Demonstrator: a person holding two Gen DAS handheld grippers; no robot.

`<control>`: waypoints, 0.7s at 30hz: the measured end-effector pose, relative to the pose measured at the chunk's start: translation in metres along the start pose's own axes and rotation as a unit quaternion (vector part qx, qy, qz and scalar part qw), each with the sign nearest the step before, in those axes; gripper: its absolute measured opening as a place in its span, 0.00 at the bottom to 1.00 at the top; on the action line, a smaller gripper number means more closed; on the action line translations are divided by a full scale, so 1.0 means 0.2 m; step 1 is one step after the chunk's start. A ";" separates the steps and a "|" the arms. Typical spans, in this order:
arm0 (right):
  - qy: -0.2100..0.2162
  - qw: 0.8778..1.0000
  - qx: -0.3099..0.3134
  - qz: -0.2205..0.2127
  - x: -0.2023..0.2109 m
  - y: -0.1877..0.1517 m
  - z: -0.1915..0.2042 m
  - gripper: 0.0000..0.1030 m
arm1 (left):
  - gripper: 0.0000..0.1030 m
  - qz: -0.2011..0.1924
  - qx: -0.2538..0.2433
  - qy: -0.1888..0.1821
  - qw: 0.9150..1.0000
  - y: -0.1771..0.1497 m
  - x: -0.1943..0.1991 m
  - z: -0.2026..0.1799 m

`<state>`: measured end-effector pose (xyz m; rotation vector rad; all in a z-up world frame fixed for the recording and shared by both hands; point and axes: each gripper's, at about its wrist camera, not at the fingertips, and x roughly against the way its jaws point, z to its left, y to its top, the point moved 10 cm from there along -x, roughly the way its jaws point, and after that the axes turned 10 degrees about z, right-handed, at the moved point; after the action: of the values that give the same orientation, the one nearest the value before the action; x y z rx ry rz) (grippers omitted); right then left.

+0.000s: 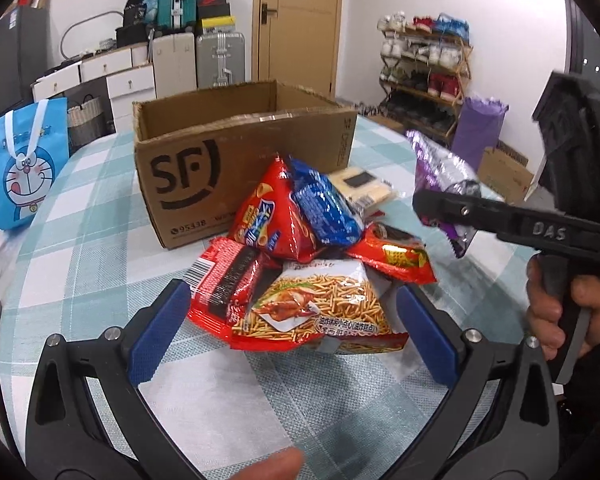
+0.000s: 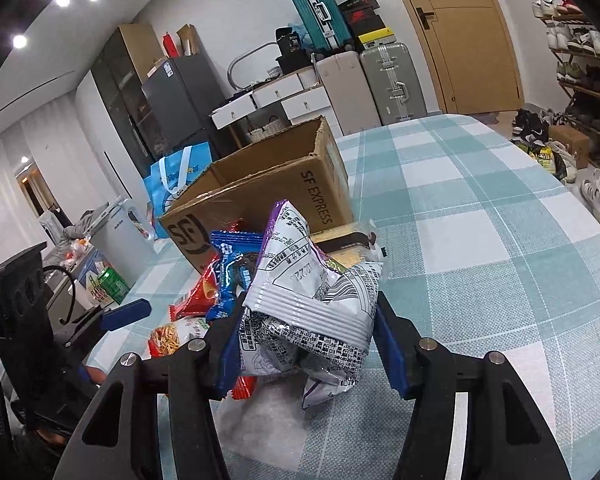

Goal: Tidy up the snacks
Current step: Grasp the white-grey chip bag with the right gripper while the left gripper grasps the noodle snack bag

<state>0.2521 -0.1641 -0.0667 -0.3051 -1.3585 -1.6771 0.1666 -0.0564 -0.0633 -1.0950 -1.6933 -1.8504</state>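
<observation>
Currently right hand-held gripper [image 2: 306,344] pinches purple snack bag [image 2: 300,280] mid-body, lifted w/ box [image 2: 260,184] ahead; light, crinkly, slippery film, grip near seam. Left hand-held gripper [image 1: 292,316] wide, straddling noodle-snack pack [image 1: 316,304] on desk [image 1: 100,240].

The right gripper [image 2: 306,344] pinches a crumpled purple-and-white snack packet [image 2: 300,296] between its blue pads [image 2: 392,356], lifted above the checked tablecloth [image 2: 480,248]. Behind it lie the other snack packets [image 2: 224,280] against an open cardboard box [image 2: 260,196] toward the table's left edge.
</observation>
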 end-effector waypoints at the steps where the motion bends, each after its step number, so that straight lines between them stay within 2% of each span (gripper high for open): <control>1: 0.001 1.000 0.002 -0.001 0.00 0.00 0.01 0.56 | 1.00 0.008 -0.006 0.000 1.000 0.00 -0.01 -0.01; 6: 0.004 1.000 0.010 -0.008 0.02 0.00 0.03 0.56 | 0.99 0.025 -0.011 -0.021 0.999 0.04 -0.06 -0.06; 9: 0.006 1.000 0.014 -0.009 0.02 0.00 0.05 0.56 | 0.91 0.037 -0.019 -0.034 0.999 0.05 -0.09 -0.08; 12: 0.008 1.000 0.016 -0.008 0.02 0.00 0.06 0.56 | 0.80 0.059 -0.023 -0.040 0.997 0.04 -0.15 -0.10; 21: 0.010 1.000 0.021 -0.004 0.01 0.00 0.07 0.56 | 0.74 0.065 -0.038 -0.012 0.997 0.04 -0.24 -0.12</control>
<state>0.2465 -0.1526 -0.0611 -0.2593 -1.3798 -1.6526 0.1962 -0.0903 -0.0938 -1.2332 -1.5370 -1.8383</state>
